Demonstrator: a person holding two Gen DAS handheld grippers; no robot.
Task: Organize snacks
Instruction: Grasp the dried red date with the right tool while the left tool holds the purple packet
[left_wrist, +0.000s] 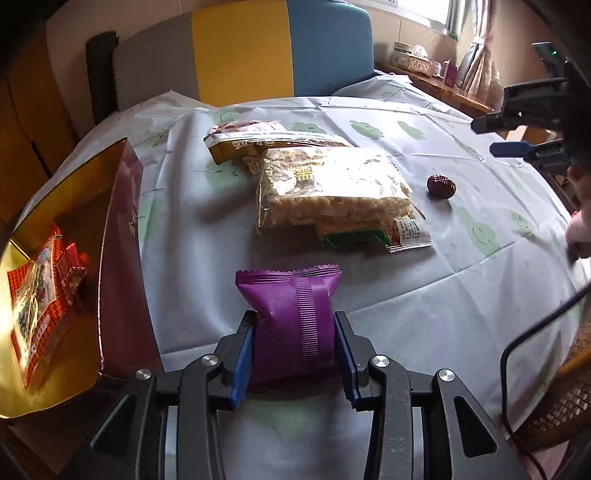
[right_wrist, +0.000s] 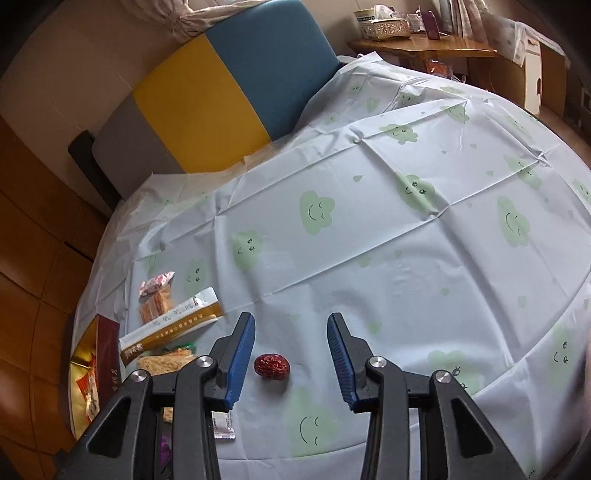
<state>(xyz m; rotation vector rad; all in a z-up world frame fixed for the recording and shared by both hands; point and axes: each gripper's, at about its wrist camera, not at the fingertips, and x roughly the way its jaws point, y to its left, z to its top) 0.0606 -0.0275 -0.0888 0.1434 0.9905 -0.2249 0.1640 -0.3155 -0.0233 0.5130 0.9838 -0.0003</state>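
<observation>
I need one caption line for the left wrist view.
Left gripper clamps a purple snack packet on the tablecloth, beside the open gift box.

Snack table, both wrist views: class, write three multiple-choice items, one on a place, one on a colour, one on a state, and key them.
1. The red date lies
A. in the box
B. on the tablecloth
C. atop a packet

2. The packet in the left gripper is
A. purple
B. green
C. white

3. The right gripper is
A. shut on the date
B. holding a packet
C. open

Key: 1 B, it sits on bare cloth. 2 A, purple wrapper. 3 C, its pads stand clear of the date.
</observation>
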